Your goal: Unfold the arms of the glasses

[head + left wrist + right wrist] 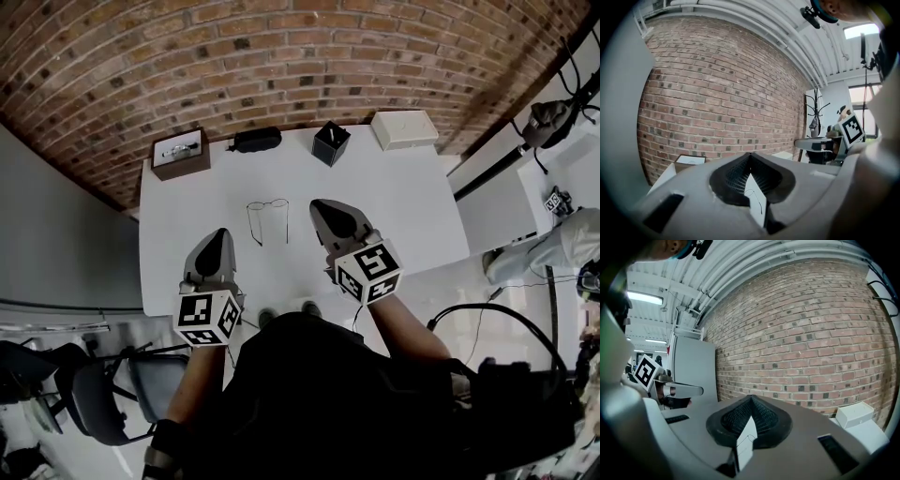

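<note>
The glasses (pixel 268 217) lie mid-tabletop (pixel 403 206). Behind them, along the far edge, 4 things sit in a row, left to right: open box (pixel 180 154), pouch (pixel 256 140), small container (pixel 330 142), flat box (pixel 403 128). The left gripper (pixel 222 234) and the right gripper (pixel 320 205) flank the glasses.

The head view looks steeply down from the person's head onto the white table (pixel 403 216), with the left gripper (pixel 219 240) and right gripper (pixel 323 208) close below. Each gripper view sits just behind its own jaws, facing almost level toward the brick wall (pixel 717 93) beyond their tips. All three views share that wall.
</note>
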Tool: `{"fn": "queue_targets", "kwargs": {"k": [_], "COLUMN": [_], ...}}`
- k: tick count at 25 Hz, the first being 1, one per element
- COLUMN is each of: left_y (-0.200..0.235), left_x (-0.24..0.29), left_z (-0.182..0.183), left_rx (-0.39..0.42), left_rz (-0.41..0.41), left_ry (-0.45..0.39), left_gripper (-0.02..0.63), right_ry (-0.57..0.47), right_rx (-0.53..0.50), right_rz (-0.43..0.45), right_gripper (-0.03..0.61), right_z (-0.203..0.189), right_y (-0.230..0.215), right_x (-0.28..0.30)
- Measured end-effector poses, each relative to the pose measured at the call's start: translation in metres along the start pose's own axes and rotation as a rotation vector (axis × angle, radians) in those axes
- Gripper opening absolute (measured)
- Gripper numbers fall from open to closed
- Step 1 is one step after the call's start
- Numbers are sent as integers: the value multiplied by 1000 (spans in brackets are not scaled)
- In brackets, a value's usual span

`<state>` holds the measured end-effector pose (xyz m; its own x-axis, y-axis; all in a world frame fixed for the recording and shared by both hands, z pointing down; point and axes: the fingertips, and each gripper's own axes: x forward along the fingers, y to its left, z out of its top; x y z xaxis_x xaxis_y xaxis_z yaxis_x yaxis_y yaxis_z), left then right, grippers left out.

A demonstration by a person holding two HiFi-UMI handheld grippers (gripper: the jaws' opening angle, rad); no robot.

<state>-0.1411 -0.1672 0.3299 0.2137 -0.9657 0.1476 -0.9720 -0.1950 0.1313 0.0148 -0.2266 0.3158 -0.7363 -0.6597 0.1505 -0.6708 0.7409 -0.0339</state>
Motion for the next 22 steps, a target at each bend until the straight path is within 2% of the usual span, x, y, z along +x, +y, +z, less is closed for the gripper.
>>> {"fn": "queue_targets", "kwargs": {"k": [14, 22], "left_y": [7, 11], "left_x": [1, -1], "left_z": [5, 10], "left_rx": [-23, -7], "left_rz": [35, 39], "left_ry": [-10, -23], "left_gripper": [11, 11], "right_ry": [-25, -48], "right_rx": [7, 6], "right_rz": [24, -1], "right_gripper": [8, 8], "right_z": [9, 17], "right_y": [-2, -3], "right_x": [5, 4]}}
